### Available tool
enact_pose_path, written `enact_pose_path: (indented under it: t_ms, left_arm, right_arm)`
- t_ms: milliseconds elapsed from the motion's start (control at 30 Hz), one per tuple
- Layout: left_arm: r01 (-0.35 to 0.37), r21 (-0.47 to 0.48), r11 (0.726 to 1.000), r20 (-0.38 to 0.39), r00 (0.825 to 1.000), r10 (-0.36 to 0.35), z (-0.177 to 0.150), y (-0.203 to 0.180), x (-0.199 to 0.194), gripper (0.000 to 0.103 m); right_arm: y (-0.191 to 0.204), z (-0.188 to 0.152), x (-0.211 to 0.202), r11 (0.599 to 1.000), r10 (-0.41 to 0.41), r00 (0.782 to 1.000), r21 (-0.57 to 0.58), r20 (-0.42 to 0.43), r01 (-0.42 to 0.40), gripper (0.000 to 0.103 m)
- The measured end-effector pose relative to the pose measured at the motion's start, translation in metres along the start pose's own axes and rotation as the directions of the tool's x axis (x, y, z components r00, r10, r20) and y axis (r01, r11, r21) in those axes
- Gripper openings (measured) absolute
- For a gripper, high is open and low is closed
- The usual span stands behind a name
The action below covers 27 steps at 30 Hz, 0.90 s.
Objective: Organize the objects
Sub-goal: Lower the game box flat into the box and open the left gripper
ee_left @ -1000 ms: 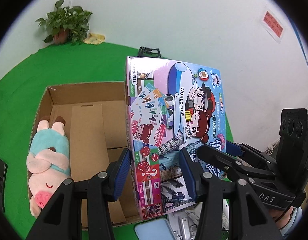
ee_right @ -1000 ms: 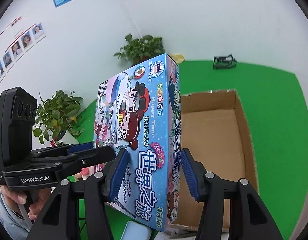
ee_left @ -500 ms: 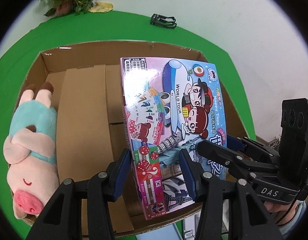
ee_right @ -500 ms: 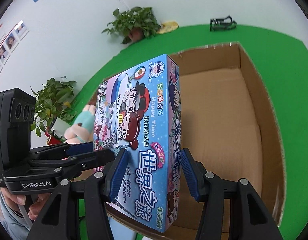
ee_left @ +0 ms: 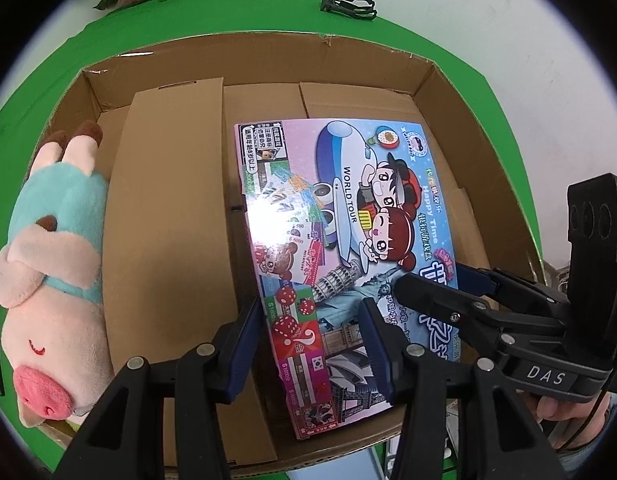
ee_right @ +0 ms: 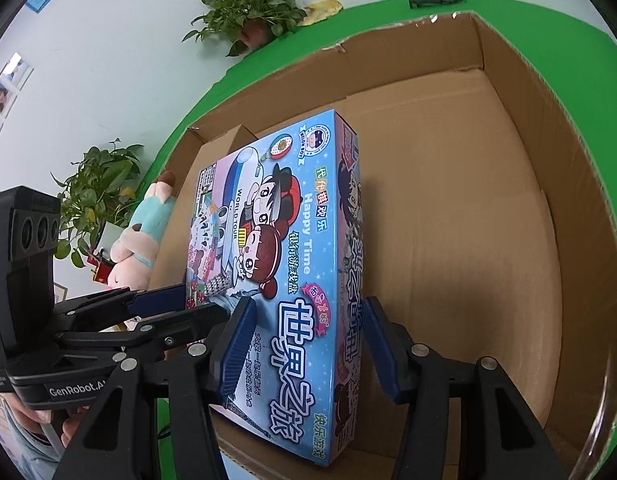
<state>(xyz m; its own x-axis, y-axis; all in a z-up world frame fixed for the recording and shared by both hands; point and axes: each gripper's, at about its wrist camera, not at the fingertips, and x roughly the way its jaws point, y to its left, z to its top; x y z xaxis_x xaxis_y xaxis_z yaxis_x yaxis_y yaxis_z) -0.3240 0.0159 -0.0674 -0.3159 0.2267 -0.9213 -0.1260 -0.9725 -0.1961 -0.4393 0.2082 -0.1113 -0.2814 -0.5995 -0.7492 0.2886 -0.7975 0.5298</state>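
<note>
I hold two claws. My left claw (ee_left: pixel 312 340) pinches the near end of the game box (ee_left: pixel 340 248), with one blue pad on each side. My right claw (ee_right: pixel 304 340) pinches the same game box (ee_right: pixel 276 264) by its thin edge, near the bottom of the picture. So both claws are pressed on the box — neither one hangs loose.

The game box is tipped inside the big cardboard box (ee_left: pixel 460 132). It sits in the middle of my left view, over the brown floor of the cardboard box. I cannot tell if it touches that floor.

At the left edge of the left view a plush pig (ee_left: pixel 48 272) in a teal shirt lies on the side wall of the cardboard box.

The cardboard box stands on a green cloth (ee_left: pixel 268 8) that fills the top of both views. Behind it is a white wall (ee_right: pixel 108 60). A potted plant (ee_right: pixel 252 12) stands at the top middle of the right view, and another plant (ee_right: pixel 96 196) at the left. A small black clip thing (ee_left: pixel 348 2) lies on the cloth at the top — well apart from the box.
</note>
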Motion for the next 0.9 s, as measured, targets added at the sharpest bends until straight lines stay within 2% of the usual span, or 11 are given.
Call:
enact_pose_path:
  t_ms: [167, 267, 433, 567, 667, 700, 733, 767, 800, 867, 900]
  left_arm:
    - [-0.028, 0.014, 1.000, -0.017, 0.999, 0.028, -0.001, -0.006, -0.002, 0.048]
    - [-0.013, 0.016, 1.000, -0.001, 1.000, 0.013, -0.005, -0.008, -0.010, 0.049]
    - [0.003, 0.016, 1.000, 0.033, 0.999, -0.003, -0.015, -0.007, -0.027, 0.049]
    - [0.025, 0.022, 0.999, 0.096, 0.995, -0.027, -0.026, -0.006, -0.045, 0.049]
    - [0.005, 0.043, 0.999, 0.182, 0.983, -0.012, -0.036, -0.006, -0.065, 0.049]
    - [-0.008, 0.048, 0.999, 0.223, 0.975, -0.002, -0.042, -0.005, -0.075, 0.049]
    - [-0.017, 0.051, 0.999, 0.257, 0.966, 0.004, -0.046, -0.007, -0.082, 0.049]
    - [-0.040, 0.054, 0.998, 0.309, 0.951, 0.021, -0.052, -0.006, -0.094, 0.053]
    - [-0.068, 0.055, 0.996, 0.352, 0.935, 0.044, -0.053, -0.008, -0.099, 0.056]
    - [-0.134, 0.049, 0.990, 0.451, 0.887, 0.098, -0.060, -0.011, -0.110, 0.073]
    - [-0.171, 0.037, 0.985, 0.512, 0.849, 0.128, -0.068, -0.011, -0.121, 0.078]
  right_arm:
    - [-0.002, -0.002, 0.007, 1.000, 0.004, 1.000, 0.021, -0.025, -0.004, 0.053]
    - [0.000, -0.003, 0.016, 1.000, -0.015, 0.998, 0.025, -0.063, 0.017, 0.042]
    - [0.016, -0.003, 0.022, 0.996, -0.082, 0.994, -0.031, -0.078, 0.080, 0.041]
    - [0.018, -0.004, 0.022, 0.996, -0.086, 0.993, -0.031, -0.078, 0.084, 0.041]
    - [0.022, -0.004, 0.018, 0.993, -0.107, 0.993, -0.056, -0.058, 0.103, 0.042]
    - [0.024, -0.005, 0.013, 0.990, -0.119, 0.992, -0.075, -0.037, 0.116, 0.046]
    - [0.028, -0.007, 0.003, 0.985, -0.139, 0.990, -0.103, 0.002, 0.138, 0.064]
    - [0.033, -0.009, -0.011, 0.976, -0.170, 0.984, -0.131, 0.056, 0.176, 0.090]
    - [0.039, -0.015, -0.026, 0.964, -0.204, 0.971, -0.148, 0.125, 0.221, 0.100]
    - [0.048, -0.023, -0.050, 0.946, -0.241, 0.945, -0.163, 0.219, 0.279, 0.103]
    - [0.052, -0.027, -0.059, 0.938, -0.255, 0.935, -0.172, 0.244, 0.301, 0.103]
